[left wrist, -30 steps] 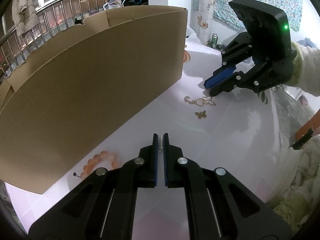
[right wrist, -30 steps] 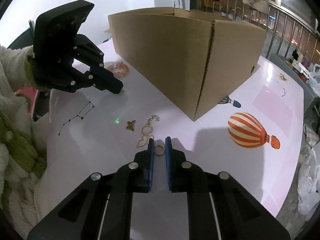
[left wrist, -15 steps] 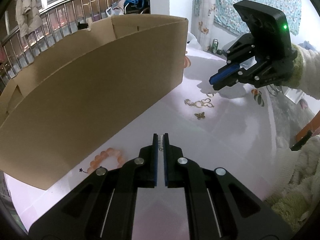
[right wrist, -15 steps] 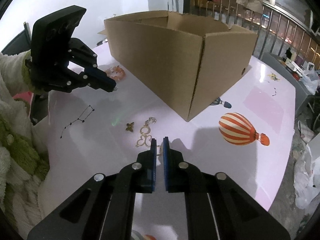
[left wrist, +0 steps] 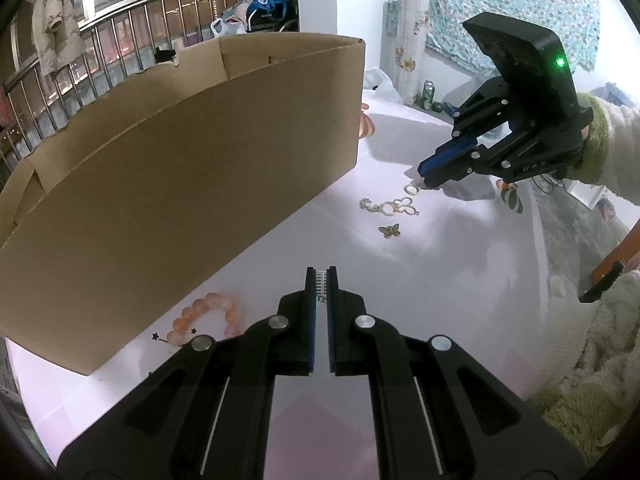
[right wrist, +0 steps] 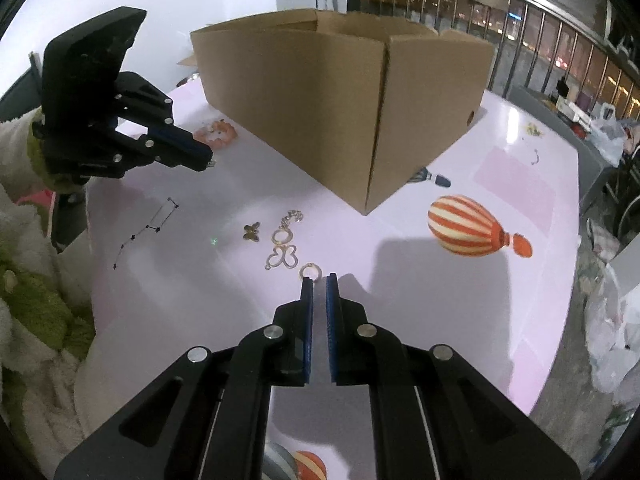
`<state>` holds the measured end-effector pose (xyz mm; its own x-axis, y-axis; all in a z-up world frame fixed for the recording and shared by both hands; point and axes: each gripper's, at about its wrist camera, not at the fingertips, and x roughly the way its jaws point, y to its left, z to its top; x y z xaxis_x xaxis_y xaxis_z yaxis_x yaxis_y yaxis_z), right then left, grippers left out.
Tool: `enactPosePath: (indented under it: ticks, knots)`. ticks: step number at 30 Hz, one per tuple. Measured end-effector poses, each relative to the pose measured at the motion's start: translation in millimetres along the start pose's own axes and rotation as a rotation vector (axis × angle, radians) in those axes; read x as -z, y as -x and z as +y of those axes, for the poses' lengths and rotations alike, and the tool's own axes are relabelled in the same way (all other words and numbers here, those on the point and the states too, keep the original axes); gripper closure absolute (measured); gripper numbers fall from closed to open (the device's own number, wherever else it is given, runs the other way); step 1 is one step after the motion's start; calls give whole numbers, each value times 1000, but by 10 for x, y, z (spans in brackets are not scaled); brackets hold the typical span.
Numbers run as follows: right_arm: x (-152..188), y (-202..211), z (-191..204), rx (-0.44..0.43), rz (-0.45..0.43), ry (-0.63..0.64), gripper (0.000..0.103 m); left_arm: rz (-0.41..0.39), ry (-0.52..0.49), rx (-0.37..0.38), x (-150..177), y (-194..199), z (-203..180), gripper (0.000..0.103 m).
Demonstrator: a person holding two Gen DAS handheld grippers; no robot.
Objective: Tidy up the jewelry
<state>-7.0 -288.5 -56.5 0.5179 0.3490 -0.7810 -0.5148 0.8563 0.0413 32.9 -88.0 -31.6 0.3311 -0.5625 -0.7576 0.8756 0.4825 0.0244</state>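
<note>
Filling the middle of the pink worktop, an open cardboard box stands with its corner toward the right claw. The left claw is closed on a small silver toothed piece, held above the worktop beside the box's long wall. The right claw has its jaws nearly together with nothing between them, its tips just behind a gold ring that lies flat on the worktop. A pink bead bracelet rests near the box's side. A gold chain of linked loops lies between ring and box, with a butterfly charm just beside it.
</note>
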Motion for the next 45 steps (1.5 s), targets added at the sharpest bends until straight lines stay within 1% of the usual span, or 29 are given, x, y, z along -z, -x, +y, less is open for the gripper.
enactPosePath:
  ticks: [3, 10, 23, 28, 32, 34, 36, 37, 40, 45]
  knots:
    - [-21, -17, -25, -37, -12, -53, 95, 4, -2, -1, 6, -9, 6, 99]
    - [17, -51, 5, -53, -12, -90, 95, 11, 0, 1, 23, -15, 22, 99]
    - [-118, -154, -4, 10, -21, -40, 95, 7, 8, -3, 14, -2, 22, 99]
    - [-106, -135, -45, 41, -31, -83, 95, 4, 7, -3, 12, 1, 18, 99]
    - [-76, -111, -100, 43, -44, -156, 95, 2, 9, -3, 14, 3, 30, 99]
    - [-61, -124, -117, 49, -50, -181, 93, -1, 11, -2, 23, 8, 44, 99]
    - [-58, -125, -121, 59, -67, -194, 79, -1, 13, -3, 27, 8, 51, 99]
    - [-60, -131, -119, 63, -76, -204, 77, -1, 14, -3, 27, 7, 53, 99]
    - [-75, -160, -95, 74, -91, -211, 76, -1, 15, -3, 27, 9, 55, 99]
    - [-89, -205, 13, 136, -105, -171, 76, 0, 14, -3, 24, 8, 56, 99]
